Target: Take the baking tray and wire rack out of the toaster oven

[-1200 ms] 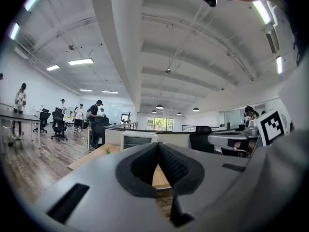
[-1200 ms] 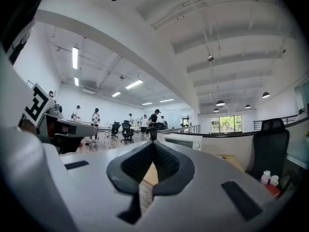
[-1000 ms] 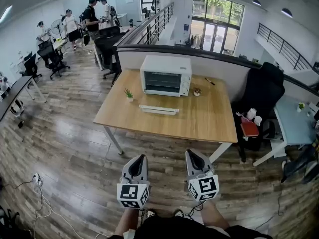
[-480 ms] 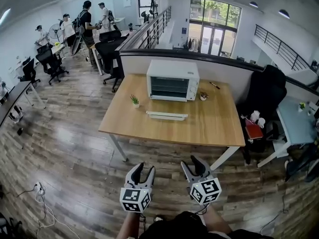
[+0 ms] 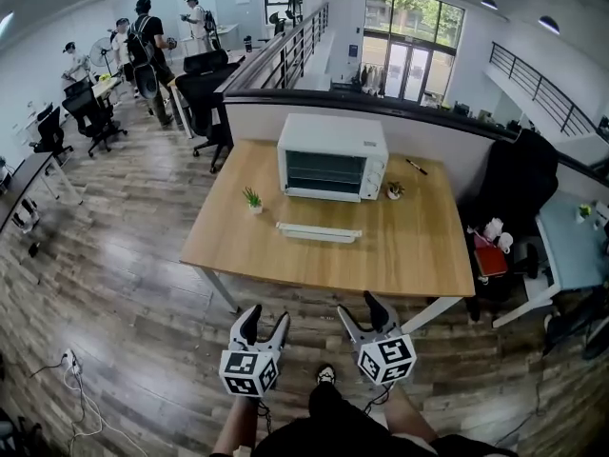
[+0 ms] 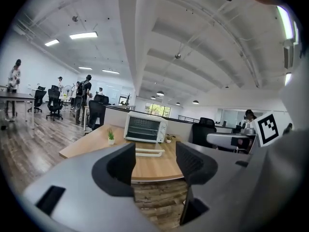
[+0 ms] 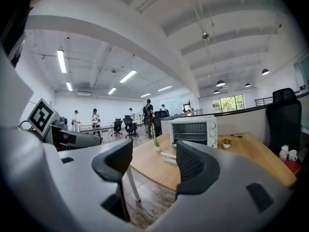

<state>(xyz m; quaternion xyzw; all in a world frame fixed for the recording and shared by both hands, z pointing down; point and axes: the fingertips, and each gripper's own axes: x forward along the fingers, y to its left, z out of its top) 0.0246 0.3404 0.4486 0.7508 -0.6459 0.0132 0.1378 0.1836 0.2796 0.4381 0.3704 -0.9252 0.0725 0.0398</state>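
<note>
Crosswise, toaster oven, front toward viewer

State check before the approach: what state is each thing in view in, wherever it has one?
toaster oven: on the table, shelves inside.
oven door: looks folded down, open.
left gripper: open, empty; jaws have just been opening.
right gripper: open, empty; jaws have just been opening.
green plant: upright.
</note>
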